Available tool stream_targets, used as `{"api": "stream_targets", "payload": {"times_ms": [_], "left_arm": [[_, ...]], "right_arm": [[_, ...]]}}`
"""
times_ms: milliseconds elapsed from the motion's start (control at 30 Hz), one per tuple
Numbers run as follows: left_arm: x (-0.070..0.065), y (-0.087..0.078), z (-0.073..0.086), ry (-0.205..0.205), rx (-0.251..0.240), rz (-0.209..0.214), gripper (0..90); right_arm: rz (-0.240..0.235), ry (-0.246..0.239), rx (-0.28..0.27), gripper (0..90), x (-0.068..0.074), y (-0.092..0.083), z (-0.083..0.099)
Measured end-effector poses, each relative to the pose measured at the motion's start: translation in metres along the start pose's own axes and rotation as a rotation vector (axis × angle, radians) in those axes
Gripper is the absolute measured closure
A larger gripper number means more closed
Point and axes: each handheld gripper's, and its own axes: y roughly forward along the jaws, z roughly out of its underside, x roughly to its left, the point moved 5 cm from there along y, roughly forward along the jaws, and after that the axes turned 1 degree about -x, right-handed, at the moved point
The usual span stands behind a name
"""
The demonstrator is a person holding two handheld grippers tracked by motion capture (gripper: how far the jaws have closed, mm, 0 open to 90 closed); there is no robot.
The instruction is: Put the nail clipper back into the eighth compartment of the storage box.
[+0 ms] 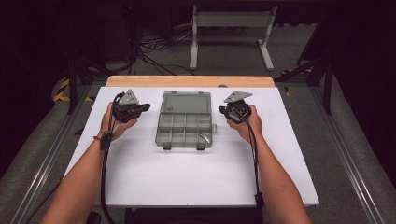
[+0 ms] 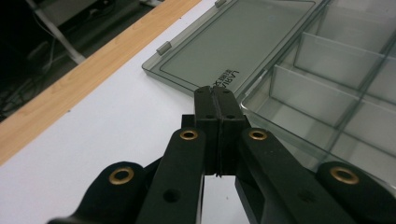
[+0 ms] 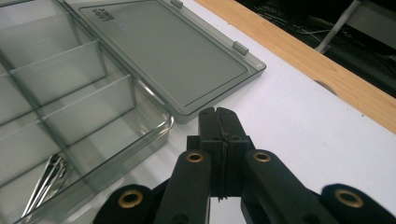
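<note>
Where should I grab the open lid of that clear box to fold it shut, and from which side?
Grip the lid by its far edge, where the two small latch tabs stick out, coming from the far side of the table. It lies flat, hinged to the box along its near edge, so only that free edge can lift. Both the left gripper and right gripper are shut and would need opening first.
</note>
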Motion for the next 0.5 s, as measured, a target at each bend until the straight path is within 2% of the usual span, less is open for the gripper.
{"api": "stream_targets", "payload": {"times_ms": [133,267,400,500], "left_arm": [[0.006,0.013,0.002,-0.021,0.016,0.004,89.7],[0.013,0.028,0.004,-0.037,0.052,0.000,89.8],[0.020,0.035,0.004,-0.045,0.068,-0.009,89.7],[0.024,0.039,0.003,-0.072,0.072,-0.008,89.7]], "right_arm": [[0.003,0.012,0.011,90.0,-0.006,0.007,-0.002],[0.012,0.024,0.027,90.0,-0.014,0.017,-0.006],[0.009,0.038,0.035,90.0,-0.019,0.023,-0.008],[0.011,0.040,0.051,90.0,-0.023,0.030,-0.009]]}}
